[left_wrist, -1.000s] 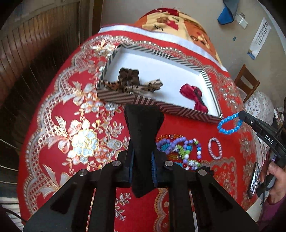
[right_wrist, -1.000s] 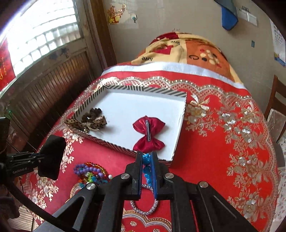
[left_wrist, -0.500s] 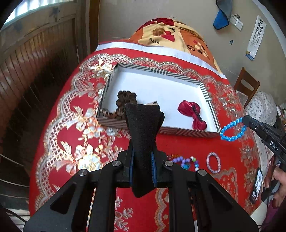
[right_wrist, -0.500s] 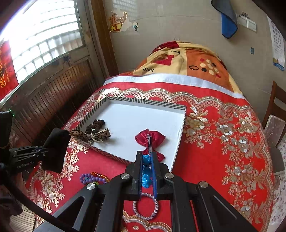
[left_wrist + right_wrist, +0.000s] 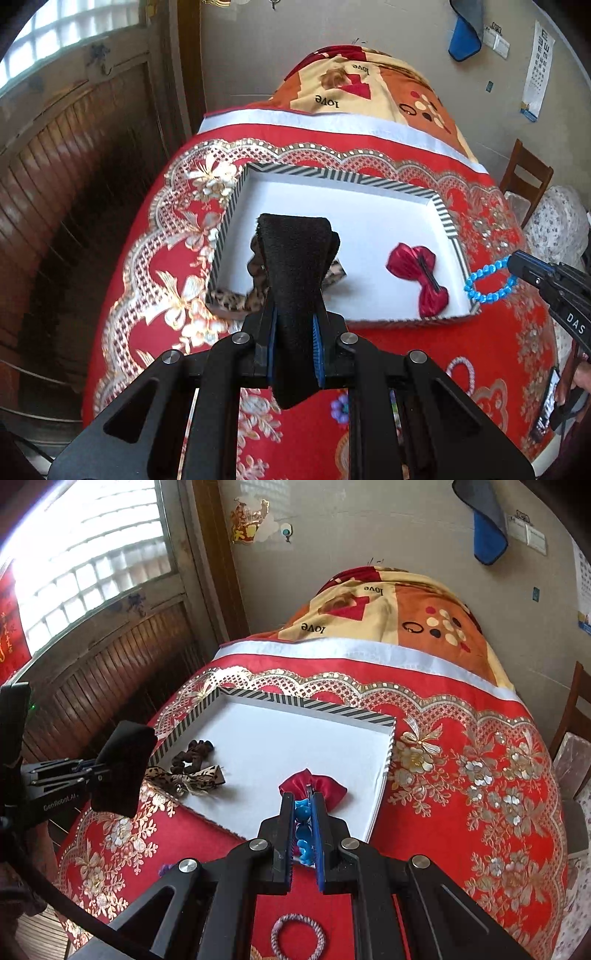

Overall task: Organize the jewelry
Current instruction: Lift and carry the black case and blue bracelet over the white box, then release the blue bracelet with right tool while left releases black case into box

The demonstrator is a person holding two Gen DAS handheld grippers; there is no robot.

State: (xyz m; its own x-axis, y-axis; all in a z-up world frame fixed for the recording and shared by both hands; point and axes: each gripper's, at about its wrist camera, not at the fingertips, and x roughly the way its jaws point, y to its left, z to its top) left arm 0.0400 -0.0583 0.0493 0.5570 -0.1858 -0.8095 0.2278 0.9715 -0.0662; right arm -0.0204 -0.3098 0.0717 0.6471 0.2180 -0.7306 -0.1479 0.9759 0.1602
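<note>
The left gripper (image 5: 295, 295) clamps a black velvet pad (image 5: 295, 266); the right gripper (image 5: 304, 830) pinches a blue bead bracelet (image 5: 489, 282) beside the striped tray (image 5: 439, 206).

One striped tray (image 5: 441, 206), three hair bows (image 5: 419, 275), three bracelets (image 5: 487, 282)

black velvet bow (image 5: 293, 280): gripped, above tray | blue bead bracelet (image 5: 489, 282): dangling beside tray's right rim
</note>
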